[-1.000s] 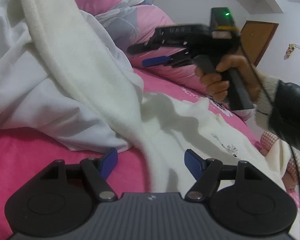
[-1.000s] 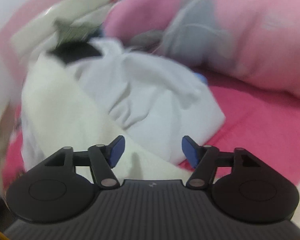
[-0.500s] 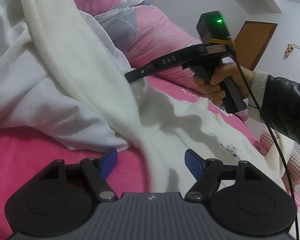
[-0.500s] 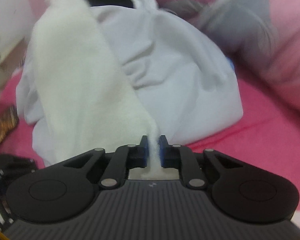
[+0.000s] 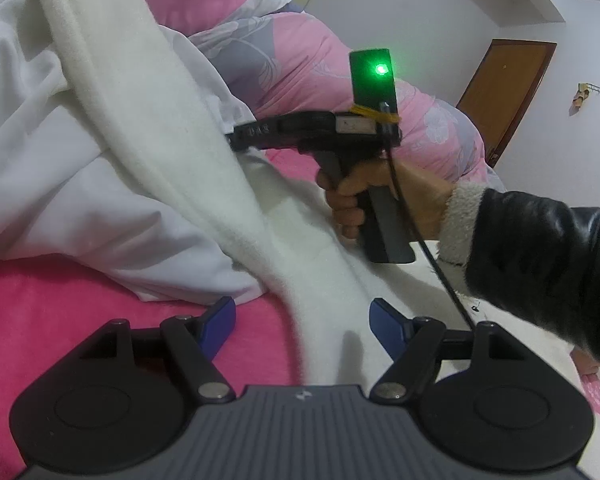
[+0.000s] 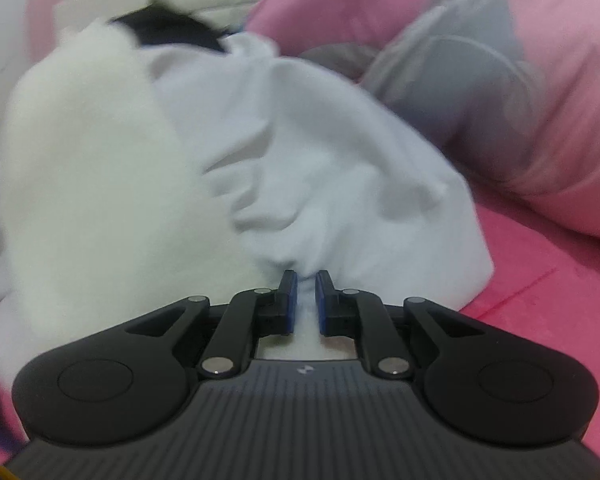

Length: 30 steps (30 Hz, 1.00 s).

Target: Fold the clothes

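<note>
On the pink bed (image 5: 52, 320), the right gripper (image 6: 306, 300) just pinched the fluffy cream top (image 6: 84, 184); folding can start. The left gripper (image 5: 302, 324) stays apart, empty.

Soft, even indoor light fills the left wrist view, which is sharp, with a green indicator lamp (image 5: 380, 69) glaring and faint shadows on the cream fleece garment (image 5: 300, 240) below it. Its edges bow and darken. The right wrist view is dimmer and smeared with motion blur throughout.
</note>
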Each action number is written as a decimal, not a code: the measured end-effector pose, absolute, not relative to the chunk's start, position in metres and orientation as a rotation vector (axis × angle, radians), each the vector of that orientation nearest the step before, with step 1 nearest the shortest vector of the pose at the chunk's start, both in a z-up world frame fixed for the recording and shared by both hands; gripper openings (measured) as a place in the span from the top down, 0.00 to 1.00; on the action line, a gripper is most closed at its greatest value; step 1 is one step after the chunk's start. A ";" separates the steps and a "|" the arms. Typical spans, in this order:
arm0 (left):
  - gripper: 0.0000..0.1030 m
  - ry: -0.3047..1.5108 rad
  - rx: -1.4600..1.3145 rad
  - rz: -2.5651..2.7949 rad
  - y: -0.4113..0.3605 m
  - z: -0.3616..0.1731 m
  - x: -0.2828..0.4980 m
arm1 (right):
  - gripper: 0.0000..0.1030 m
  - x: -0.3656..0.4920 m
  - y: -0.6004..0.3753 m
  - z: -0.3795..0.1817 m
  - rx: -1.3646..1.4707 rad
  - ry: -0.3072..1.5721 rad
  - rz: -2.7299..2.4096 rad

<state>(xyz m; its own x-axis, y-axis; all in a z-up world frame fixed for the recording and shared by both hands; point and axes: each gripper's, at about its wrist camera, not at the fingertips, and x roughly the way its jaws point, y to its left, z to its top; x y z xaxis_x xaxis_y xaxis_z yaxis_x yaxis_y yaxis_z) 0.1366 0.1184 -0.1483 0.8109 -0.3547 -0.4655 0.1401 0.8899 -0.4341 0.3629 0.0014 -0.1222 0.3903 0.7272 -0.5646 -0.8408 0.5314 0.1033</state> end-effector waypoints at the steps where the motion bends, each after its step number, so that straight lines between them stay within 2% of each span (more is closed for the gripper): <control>1: 0.28 0.568 -0.396 -0.271 0.118 -0.148 0.137 | 0.89 0.365 0.001 -0.117 -0.188 0.606 0.984; 5: 0.27 0.569 -0.397 -0.270 0.118 -0.147 0.139 | 0.76 0.372 -0.031 -0.070 -0.042 0.521 0.829; 9: 0.27 0.567 -0.400 -0.268 0.119 -0.146 0.138 | 0.75 0.348 -0.098 -0.021 -0.014 0.472 0.608; 12: 0.27 0.544 -0.394 -0.261 0.118 -0.143 0.131 | 0.75 0.321 -0.154 -0.012 -0.015 0.500 0.482; 19: 0.22 0.319 -0.219 -0.343 0.093 -0.119 0.092 | 0.75 0.270 -0.231 -0.047 0.016 0.642 0.316; 23: 0.22 0.374 -0.191 -0.335 0.085 -0.124 0.097 | 0.75 0.272 -0.213 -0.075 -0.032 0.696 0.352; 30: 0.22 0.493 -0.261 -0.322 0.094 -0.136 0.118 | 0.77 0.336 -0.173 -0.135 -0.174 0.730 0.348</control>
